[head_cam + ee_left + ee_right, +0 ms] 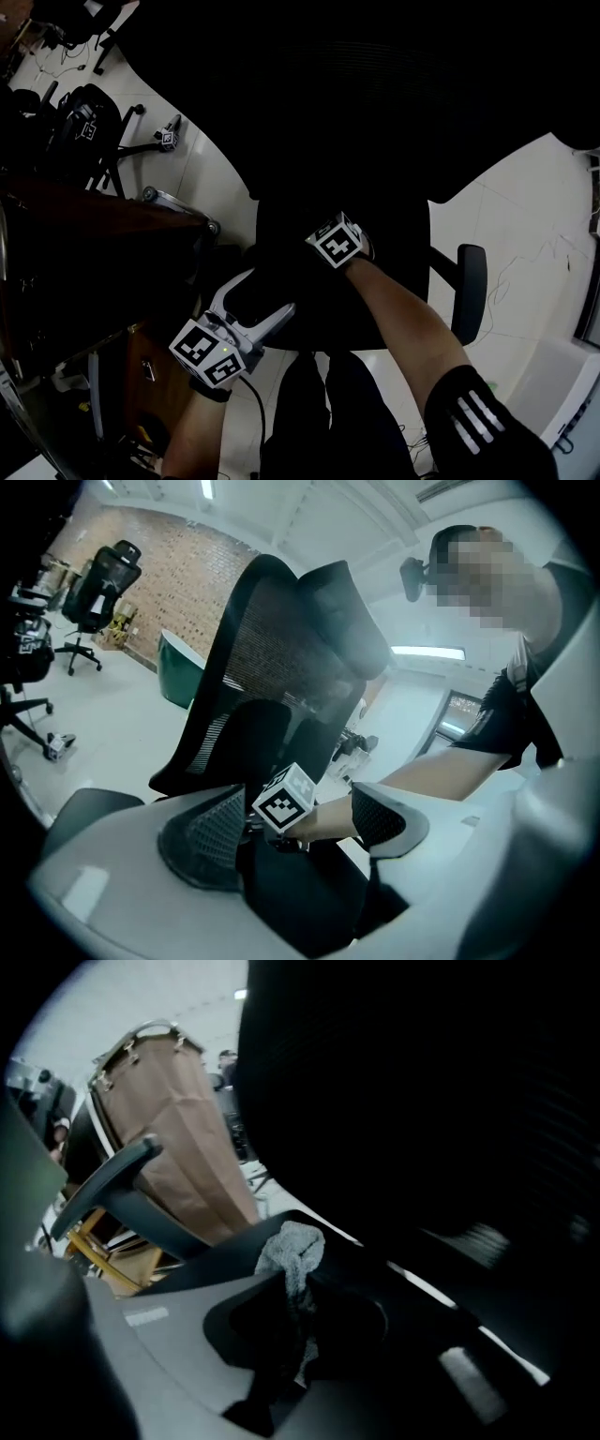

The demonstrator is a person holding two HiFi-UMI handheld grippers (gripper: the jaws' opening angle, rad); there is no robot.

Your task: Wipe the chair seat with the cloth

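Cloth: the grey cloth (pixel 292 1246) is bunched up and pinched in your right gripper (pixel 305 1302), with its loose end sticking out past the jaw tips against the dark chair seat (pixel 394 272).
Right jaws: they are drawn in tight on the cloth, with only fabric between the pads.
Right gripper position: from your head view its marker cube sits over the middle of the seat, slightly toward the backrest (pixel 272 639), and your forearm (pixel 403 319) reaches across the seat's front edge.
Left gripper: your left gripper (pixel 298 808) is low at the seat's front left corner and points in over the seat.
Left jaws: they are spread wide. The black edge of the seat fills the gap between them, and no view shows whether either pad touches it.
Seen past the left jaws: the right gripper's cube and your hand sit just beyond the tips.
Chair: it is a black mesh office chair, with an armrest (pixel 469 291) standing out on your right side.
Surroundings: a second office chair (pixel 103 583) stands well apart on the pale tiled floor (pixel 525 216), and a brown board (pixel 187 1147) rises beyond the seat in the right gripper view.
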